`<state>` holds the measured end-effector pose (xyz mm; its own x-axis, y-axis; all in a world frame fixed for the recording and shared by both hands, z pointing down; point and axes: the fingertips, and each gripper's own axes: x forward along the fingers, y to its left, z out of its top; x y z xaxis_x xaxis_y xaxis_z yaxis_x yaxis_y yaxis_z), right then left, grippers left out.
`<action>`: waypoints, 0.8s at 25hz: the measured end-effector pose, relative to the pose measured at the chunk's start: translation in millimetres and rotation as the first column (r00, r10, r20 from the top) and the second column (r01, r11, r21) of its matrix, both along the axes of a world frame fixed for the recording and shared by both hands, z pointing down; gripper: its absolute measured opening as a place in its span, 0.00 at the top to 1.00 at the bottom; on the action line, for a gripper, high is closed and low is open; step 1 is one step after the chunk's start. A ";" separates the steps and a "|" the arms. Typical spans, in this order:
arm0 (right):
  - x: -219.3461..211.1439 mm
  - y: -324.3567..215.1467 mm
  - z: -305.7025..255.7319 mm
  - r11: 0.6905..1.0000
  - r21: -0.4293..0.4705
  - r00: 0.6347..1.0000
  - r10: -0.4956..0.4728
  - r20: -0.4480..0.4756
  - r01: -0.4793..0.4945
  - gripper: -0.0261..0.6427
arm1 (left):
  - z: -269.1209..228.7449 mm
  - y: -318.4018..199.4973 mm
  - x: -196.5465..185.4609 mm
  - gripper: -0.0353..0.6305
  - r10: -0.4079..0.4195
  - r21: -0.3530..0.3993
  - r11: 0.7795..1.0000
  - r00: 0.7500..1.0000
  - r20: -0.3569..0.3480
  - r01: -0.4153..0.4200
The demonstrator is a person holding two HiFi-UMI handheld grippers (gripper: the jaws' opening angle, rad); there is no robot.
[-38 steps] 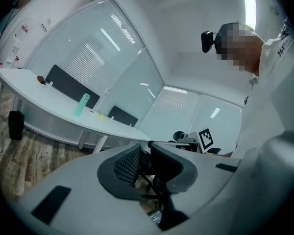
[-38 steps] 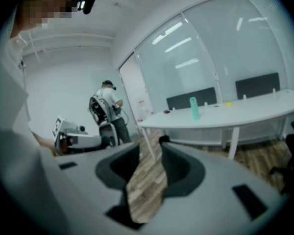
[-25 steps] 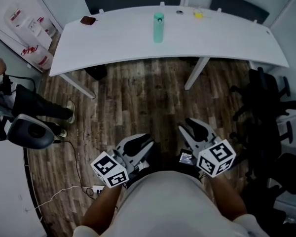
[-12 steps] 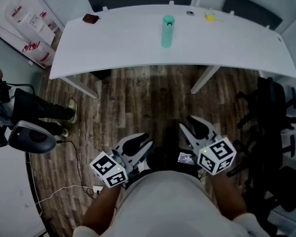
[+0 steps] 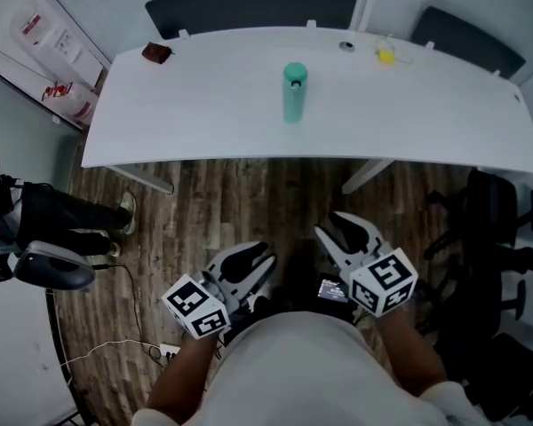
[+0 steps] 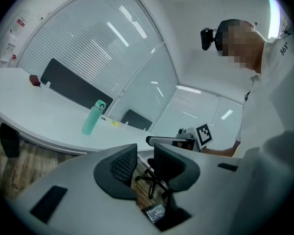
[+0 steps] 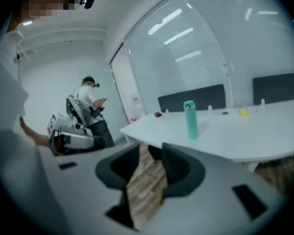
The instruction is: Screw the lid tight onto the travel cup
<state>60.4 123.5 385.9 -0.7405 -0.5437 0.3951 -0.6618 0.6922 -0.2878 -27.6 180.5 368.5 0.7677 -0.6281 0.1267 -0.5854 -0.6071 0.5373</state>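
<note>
A teal travel cup [image 5: 294,92] stands upright on the white table [image 5: 195,114], its lid [image 5: 294,72] on top. It also shows far off in the left gripper view as the cup [image 6: 90,118] and in the right gripper view as the cup [image 7: 190,120]. My left gripper [image 5: 251,261] and right gripper [image 5: 345,231] are held close to my body over the wooden floor, well short of the table. Both are open by a narrow gap with nothing between the jaws, as seen on the left gripper [image 6: 144,161] and the right gripper [image 7: 149,164].
A dark red object [image 5: 156,52], a small round disc [image 5: 347,46] and a yellow item [image 5: 386,56] lie along the table's far edge. Black office chairs [image 5: 493,229] stand at the right. A person [image 5: 44,211] and a grey rounded seat [image 5: 49,264] are at the left.
The table and cup have drawn nearer and lower in the head view as I walk forward. Both grippers stay in front of my body, jaws unchanged.
</note>
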 end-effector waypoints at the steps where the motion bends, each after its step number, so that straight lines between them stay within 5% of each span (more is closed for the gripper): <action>1: 3.2 -8.6 0.5 1.000 0.000 1.000 -0.005 -0.002 0.005 0.75 | 0.6 -8.9 4.6 0.78 0.000 0.000 1.000 1.000 0.002 0.000; 20: 30.4 -85.1 19.1 1.000 -0.026 1.000 0.017 -0.025 -0.018 0.75 | 9.5 -95.5 21.2 0.78 0.011 -0.004 1.000 1.000 0.025 -0.011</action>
<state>90.7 38.4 405.0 -0.7207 -0.5456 0.4276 -0.6809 0.6729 -0.2890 -6.3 85.1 378.0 0.7710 -0.6193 0.1484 -0.5920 -0.6111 0.5254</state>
